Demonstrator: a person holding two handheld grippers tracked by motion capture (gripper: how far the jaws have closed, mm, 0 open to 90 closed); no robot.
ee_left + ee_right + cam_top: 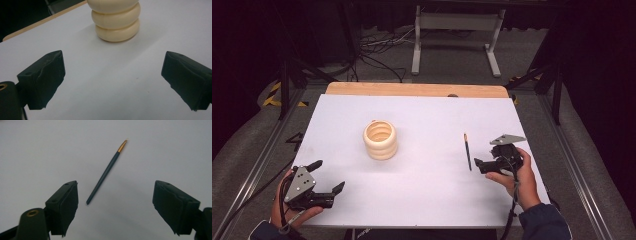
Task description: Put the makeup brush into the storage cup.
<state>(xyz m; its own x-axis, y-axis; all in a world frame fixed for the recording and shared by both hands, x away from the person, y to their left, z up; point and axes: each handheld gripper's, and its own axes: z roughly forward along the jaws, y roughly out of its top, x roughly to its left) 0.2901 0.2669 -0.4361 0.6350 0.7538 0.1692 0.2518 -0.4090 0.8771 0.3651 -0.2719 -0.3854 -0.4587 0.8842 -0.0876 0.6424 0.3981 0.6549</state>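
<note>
We see a white bench (422,200) with a wooden strip along its far edge; no brand, label or readable writing on anything in view. Largest thing on it: a cream ribbed holder (380,140), three stacked rings, hollow top, standing upright left of centre; in the left gripper view the same holder (116,22) sits ahead of the jaws, well apart from them.

Left gripper (328,176) sits at the near left corner in the person's left hand (287,207), grey three-cornered plate on top, jaws spread wide, nothing between them but bare bench.

Right gripper (477,164) is held by the right hand (517,175) at the right side, jaws pointing left toward the brush. Its jaws stand apart and grip nothing.

Smallest: a thin dark brush (467,151) with a gold ferrule, lying flat on the bench right of centre, well apart from the holder, just beside the right gripper's tips. In the right gripper view we see the brush (106,173) lying ahead of the jaws, its butt end nearer the left jaw, touching neither.
</note>
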